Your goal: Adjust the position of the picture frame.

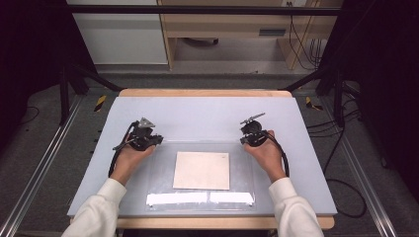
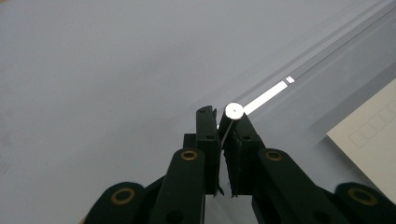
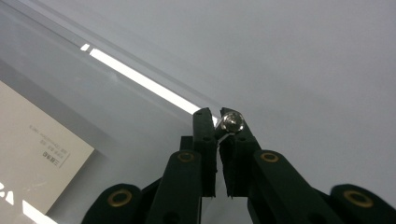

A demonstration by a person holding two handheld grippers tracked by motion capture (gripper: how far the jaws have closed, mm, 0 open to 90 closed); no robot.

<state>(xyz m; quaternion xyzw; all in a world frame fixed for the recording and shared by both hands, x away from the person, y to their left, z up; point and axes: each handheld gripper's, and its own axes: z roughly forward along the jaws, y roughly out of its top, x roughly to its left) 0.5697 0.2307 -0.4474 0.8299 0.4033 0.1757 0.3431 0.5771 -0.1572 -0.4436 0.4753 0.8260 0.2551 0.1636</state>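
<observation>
From the high view, a clear plastic sleeve (image 1: 163, 168) lies flat on the grey bench (image 1: 207, 113) with a cream card (image 1: 201, 170) inside it and a white strip along its near edge. The left gripper (image 1: 157, 140) sits at the sleeve's far left corner and the right gripper (image 1: 243, 139) at its far right corner, each steadied by a hand resting on the bench. Holding both far corners at once looks meant to keep the thin film taut and level, so it can be lifted or folded without the card sliding about.

The left gripper view gives what the overhead cannot: the jaws stand almost together, and a thin sliver of the sleeve's edge (image 2: 225, 135) runs up between them, so this gripper is pinching the film. A bright glare line runs along the sleeve's edge beyond, and the card's corner (image 2: 369, 140) shows faint printed squares.

The right gripper view shows the same near-closed jaws nipping the film's corner (image 3: 223, 135), beside a shiny rounded stud on one jaw tip. Small print on the card (image 3: 37, 154) is visible here, too fine to read.
</observation>
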